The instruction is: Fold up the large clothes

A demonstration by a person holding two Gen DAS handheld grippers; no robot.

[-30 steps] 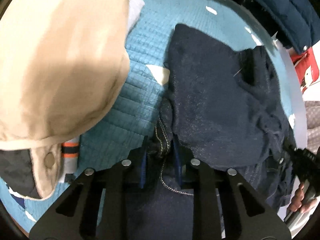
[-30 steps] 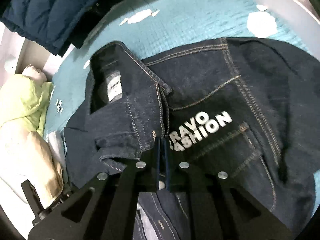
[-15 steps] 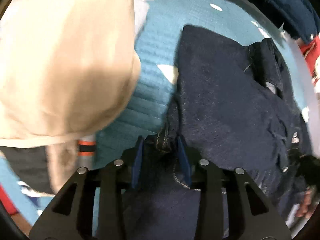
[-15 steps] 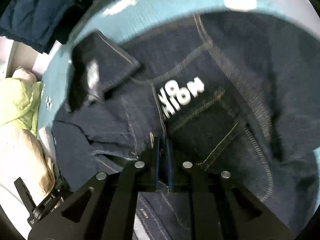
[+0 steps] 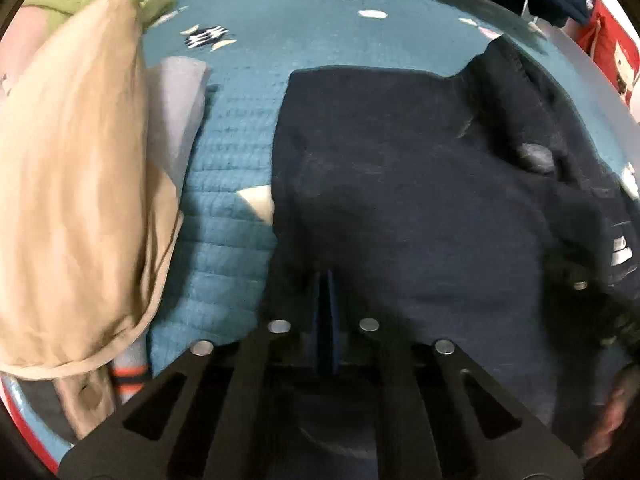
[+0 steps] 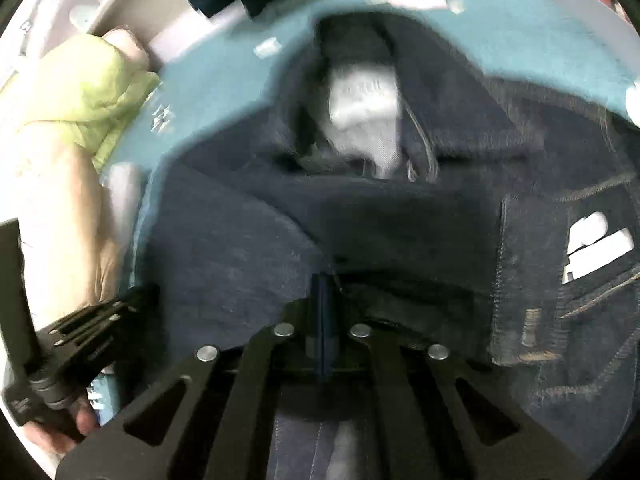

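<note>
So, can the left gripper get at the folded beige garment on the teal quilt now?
Probably yes: the beige garment lies uncovered beside the left gripper, with only bare quilt between.

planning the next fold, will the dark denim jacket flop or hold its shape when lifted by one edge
Probably floppy: the denim jacket already lies folded over itself on the teal quilt, with soft creases by the collar. Likely heavy for cloth, since it looks thick with stitched seams, so free parts should hang and drag. It seems unlikely to slip on the textured quilt.
</note>
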